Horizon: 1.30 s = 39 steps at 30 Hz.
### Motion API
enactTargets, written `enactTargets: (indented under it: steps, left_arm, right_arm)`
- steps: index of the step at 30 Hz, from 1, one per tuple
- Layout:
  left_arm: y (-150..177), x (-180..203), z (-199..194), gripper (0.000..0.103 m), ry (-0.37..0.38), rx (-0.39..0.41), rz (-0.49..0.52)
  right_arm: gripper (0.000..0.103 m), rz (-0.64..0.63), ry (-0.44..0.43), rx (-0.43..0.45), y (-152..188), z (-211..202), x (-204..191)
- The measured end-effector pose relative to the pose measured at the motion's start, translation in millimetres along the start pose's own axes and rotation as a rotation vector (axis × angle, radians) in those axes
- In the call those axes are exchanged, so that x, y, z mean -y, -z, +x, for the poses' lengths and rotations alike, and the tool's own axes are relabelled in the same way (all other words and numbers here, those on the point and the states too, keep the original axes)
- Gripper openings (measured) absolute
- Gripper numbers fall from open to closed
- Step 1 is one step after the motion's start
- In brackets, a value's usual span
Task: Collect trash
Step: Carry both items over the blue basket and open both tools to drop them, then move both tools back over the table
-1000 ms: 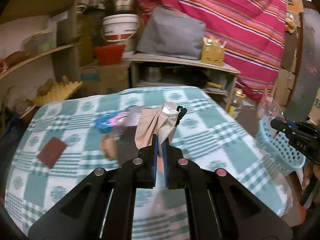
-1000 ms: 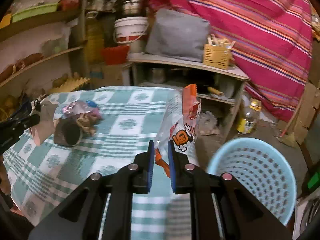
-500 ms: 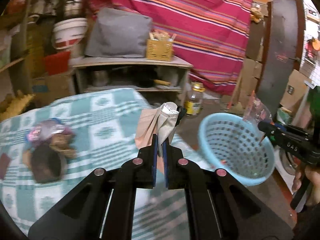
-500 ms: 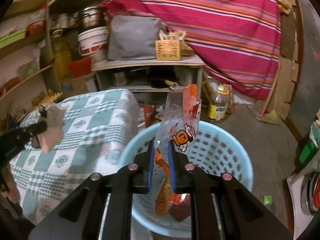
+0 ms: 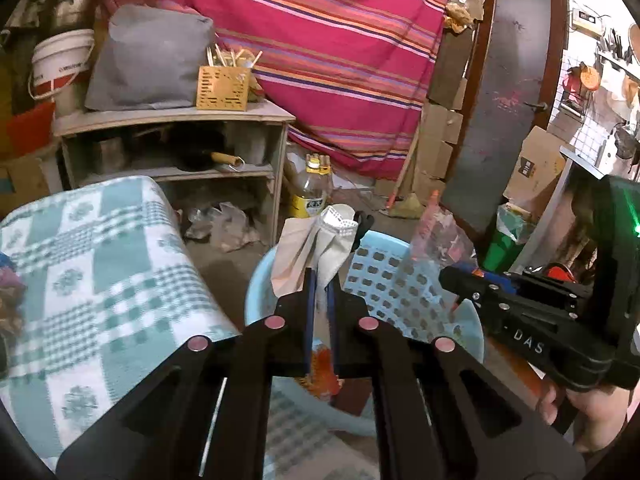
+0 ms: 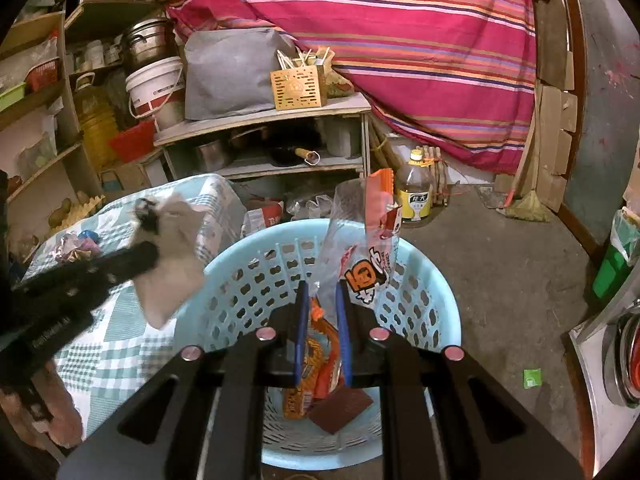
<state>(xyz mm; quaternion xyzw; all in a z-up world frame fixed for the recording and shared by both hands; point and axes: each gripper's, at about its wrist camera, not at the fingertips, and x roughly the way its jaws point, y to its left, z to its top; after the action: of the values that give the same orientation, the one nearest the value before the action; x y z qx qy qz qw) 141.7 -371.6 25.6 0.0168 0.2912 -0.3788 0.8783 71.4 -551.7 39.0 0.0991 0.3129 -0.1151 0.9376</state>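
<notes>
A cluttered storeroom with a bare concrete floor (image 6: pixel 500 280) and a striped pink cloth (image 6: pixel 400 40) hung across the back wall. Nearest in the right wrist view, the right gripper (image 6: pixel 322 292) was clenched on a clear snack wrapper (image 6: pixel 360 248) with orange print, which rose from between the blue pads toward 12 o'clock, directly above the pale blue perforated basket (image 6: pixel 432 292). On the basket floor, beneath the fingers, lay an orange packet (image 6: pixel 300 396) and a dark red square piece (image 6: pixel 340 402). At 9 o'clock the left gripper (image 6: pixel 148 256) reached in over the basket's left rim, grasping a beige paper wrapper (image 6: pixel 172 264) that hung at the rim; motion blur hid its exact edge. In the left wrist view that wrapper (image 5: pixel 300 256) stood upright from the closed pads of the left gripper (image 5: pixel 320 280), over the near side of the basket (image 5: pixel 384 280), with the right gripper (image 5: pixel 452 276) and its wrapper (image 5: pixel 436 236) at 3 o'clock. Left of the basket stood the table with green checked cloth (image 6: pixel 120 340), more litter (image 6: pixel 76 246) on its far part. Beyond stood a wooden shelf (image 6: pixel 264 120) bearing a yellow slotted box (image 6: pixel 298 88).
</notes>
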Motion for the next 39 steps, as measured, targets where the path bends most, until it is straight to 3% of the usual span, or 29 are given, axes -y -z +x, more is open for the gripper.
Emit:
enactTargets:
  steps: [3,5,9,11,13,21,22,24,32,39]
  left_arm:
    - [4,1,11,0.023,0.006,-0.027,-0.005]
    - [6,1,15,0.048,-0.003,-0.039,-0.007]
    - [8,-3,8,0.053,-0.045,-0.027,0.005]
    - [7,-12,0,0.068,-0.080,-0.012,-0.008]
    - [7,-25,-13,0.075,-0.150,0.014,-0.009]
    - [7,-80,-68,0.089,-0.301,0.067,-0.067]
    - [8,-89,-78,0.091,-0.331,0.069,-0.072]
    - [11,-104,-92,0.093,-0.374,0.075,-0.079]
    - [22,-166,-167,0.097,-0.516,0.124,-0.111]
    - [26,-221,-221,0.097,-0.598,0.143,-0.168]
  right_arm:
    - [0.014,-0.005,0.002,0.000,1,0,1]
    - [0.014,-0.011,0.008,-0.005,1,3,1]
    - [0.014,-0.005,0.015,-0.014,3,6,2]
    - [0.014,0.001,0.014,-0.015,3,7,3]
    - [0.014,0.003,0.010,-0.015,2,7,-1]
    - [0.018,-0.012,-0.014,-0.062,2,25,-29]
    - [0.023,-0.011,-0.010,-0.072,2,29,-32]
    - [0.063,-0.002,0.011,-0.084,3,37,-38]
    - [0.074,-0.001,0.112,-0.110,1,49,-62]
    - [0.091,-0.058,0.072,0.030,-15,16,-132]
